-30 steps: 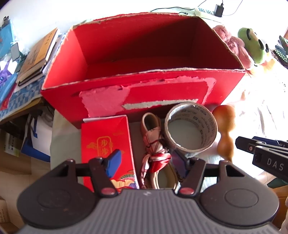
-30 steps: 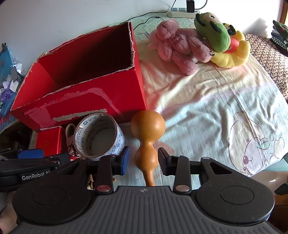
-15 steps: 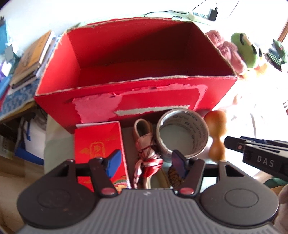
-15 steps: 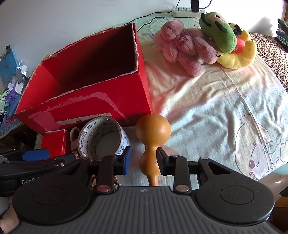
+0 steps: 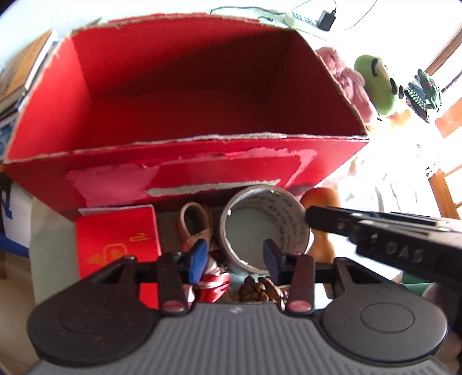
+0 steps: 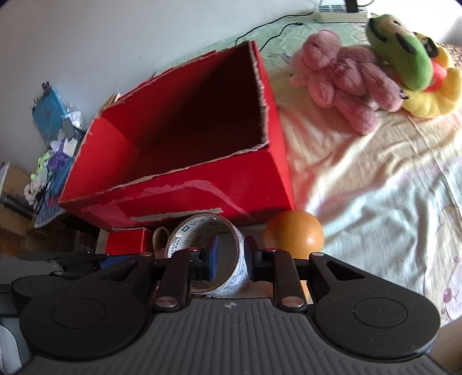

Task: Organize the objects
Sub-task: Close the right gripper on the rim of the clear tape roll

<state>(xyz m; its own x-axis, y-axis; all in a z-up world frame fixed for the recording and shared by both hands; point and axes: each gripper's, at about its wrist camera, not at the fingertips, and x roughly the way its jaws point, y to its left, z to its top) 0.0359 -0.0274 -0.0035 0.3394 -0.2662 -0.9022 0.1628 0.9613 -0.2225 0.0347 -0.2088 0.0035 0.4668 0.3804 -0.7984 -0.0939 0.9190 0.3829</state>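
The red box [image 5: 184, 95] stands empty while tape roll [image 6: 213, 253], gourd [image 6: 294, 235], red packet [image 5: 115, 233] and tassel wait before it; both tools, right tool [image 6: 231, 258] and left tool [image 5: 235, 256], have just been closing, narrowed astride the roll's wall, not clearly gripping.

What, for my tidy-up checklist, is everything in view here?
box: 1, red, open-topped, behind the small items
tape roll: 1, white with print, in front of the box
gourd: 1, orange-brown, right of the roll
packet: 1, red and gold, left of the roll
shoe ornament: 1, tan with red-white ties, between packet and roll
plush toys: 2, pink and green-yellow, far right on the sheet
power strip: 1, white, by the wall
left tool: 1, black, jaws just closing, apart above ornament and roll
right tool: 1, black, jaws just closing astride the roll's wall, contact unclear
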